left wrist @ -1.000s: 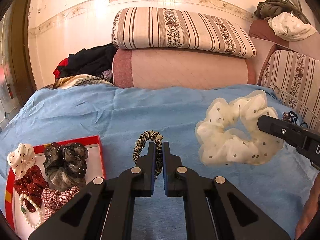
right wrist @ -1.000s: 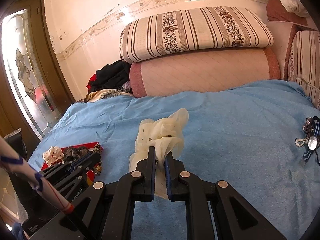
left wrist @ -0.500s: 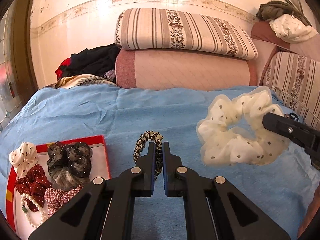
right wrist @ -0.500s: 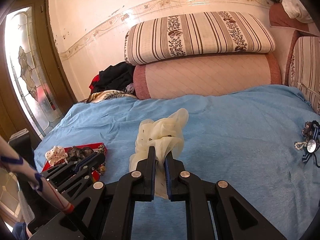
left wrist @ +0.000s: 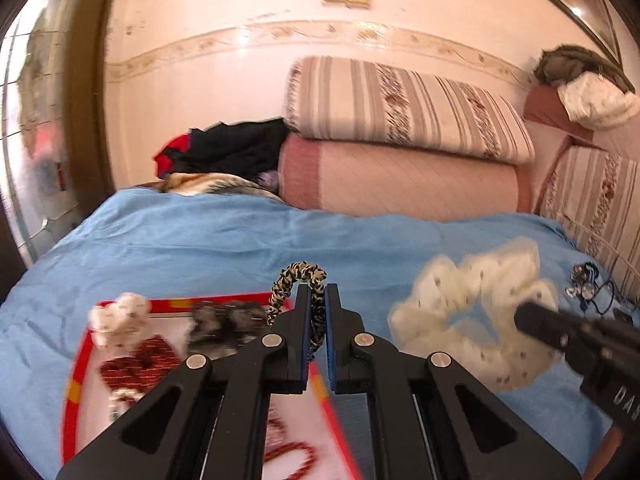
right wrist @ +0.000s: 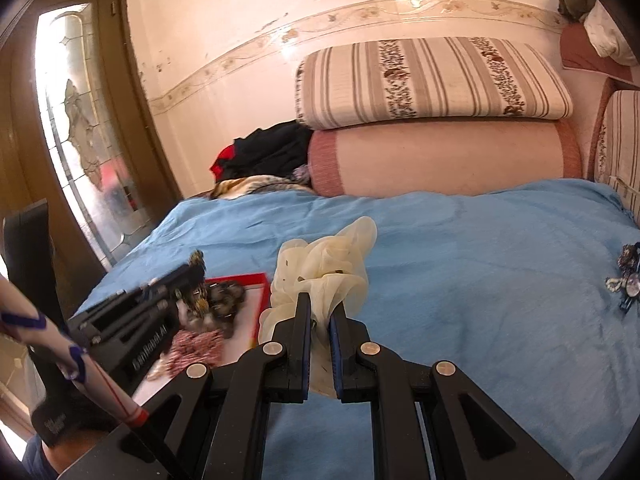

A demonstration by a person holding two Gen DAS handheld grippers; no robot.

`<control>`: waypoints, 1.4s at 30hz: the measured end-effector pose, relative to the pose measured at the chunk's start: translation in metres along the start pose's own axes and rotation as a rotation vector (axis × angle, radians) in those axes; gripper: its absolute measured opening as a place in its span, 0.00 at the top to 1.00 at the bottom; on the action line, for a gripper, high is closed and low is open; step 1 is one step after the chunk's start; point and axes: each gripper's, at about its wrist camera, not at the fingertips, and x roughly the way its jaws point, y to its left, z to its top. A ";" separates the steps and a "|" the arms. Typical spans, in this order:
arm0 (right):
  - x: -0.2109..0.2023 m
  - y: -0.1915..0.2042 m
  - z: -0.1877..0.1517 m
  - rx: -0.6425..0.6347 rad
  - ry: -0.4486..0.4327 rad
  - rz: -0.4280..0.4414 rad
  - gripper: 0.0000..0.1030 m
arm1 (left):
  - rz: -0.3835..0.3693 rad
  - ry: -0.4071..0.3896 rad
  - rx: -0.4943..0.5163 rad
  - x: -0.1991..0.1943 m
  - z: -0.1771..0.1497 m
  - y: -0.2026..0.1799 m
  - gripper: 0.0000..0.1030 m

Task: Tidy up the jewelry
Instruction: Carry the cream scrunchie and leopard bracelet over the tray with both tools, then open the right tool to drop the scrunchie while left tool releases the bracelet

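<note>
My left gripper (left wrist: 317,292) is shut on a thin leopard-print scrunchie (left wrist: 298,275), which loops up past the fingertips above the red-rimmed tray (left wrist: 170,305). The tray holds several scrunchies and a bead string, blurred here. My right gripper (right wrist: 320,304) is shut on a big cream dotted scrunchie (right wrist: 324,268), lifted off the blue bedspread (right wrist: 460,280). In the left wrist view that cream scrunchie (left wrist: 472,316) hangs from the right gripper (left wrist: 524,316) at the right. In the right wrist view the left gripper (right wrist: 192,270) sits over the tray (right wrist: 258,300) at the left.
More jewelry (right wrist: 626,276) lies on the bedspread at the far right, also seen as a small cluster (left wrist: 584,284). Striped cushion (left wrist: 400,104) and pink bolster (left wrist: 400,176) back the bed. Dark clothes (left wrist: 232,148) pile at the back left. A sleeve (right wrist: 60,352) enters lower left.
Both grippers have shifted left toward the tray, each still gripping its scrunchie. The left gripper now hovers over the tray's right part; the view has risen a little.
</note>
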 end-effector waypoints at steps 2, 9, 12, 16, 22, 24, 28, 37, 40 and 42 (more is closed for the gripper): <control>-0.003 0.010 -0.004 0.013 0.008 0.017 0.91 | 0.015 -0.005 -0.023 -0.014 0.000 0.017 0.94; -0.003 0.055 -0.019 -0.017 0.049 0.070 0.91 | 0.127 0.018 -0.081 -0.058 -0.031 0.089 0.94; 0.001 0.076 -0.024 -0.040 0.070 0.102 0.91 | 0.173 0.045 -0.124 -0.066 -0.047 0.119 0.94; 0.007 0.099 -0.034 -0.071 0.095 0.146 0.91 | 0.226 0.069 -0.163 -0.067 -0.062 0.149 0.94; 0.030 0.119 -0.052 -0.066 0.169 0.198 0.91 | 0.226 0.137 -0.187 -0.052 -0.078 0.161 0.94; 0.036 0.122 -0.056 -0.076 0.187 0.206 0.91 | 0.229 0.147 -0.180 -0.050 -0.080 0.160 0.94; 0.048 0.125 -0.067 -0.087 0.223 0.206 0.91 | 0.234 0.195 -0.178 -0.037 -0.086 0.159 0.94; 0.077 0.117 -0.081 -0.122 0.277 0.124 0.89 | 0.253 0.251 -0.162 -0.020 -0.094 0.154 0.94; 0.078 0.112 -0.082 -0.120 0.277 0.109 0.88 | 0.252 0.264 -0.156 -0.016 -0.094 0.152 0.93; 0.079 0.111 -0.083 -0.122 0.283 0.107 0.85 | 0.250 0.267 -0.149 -0.014 -0.095 0.150 0.90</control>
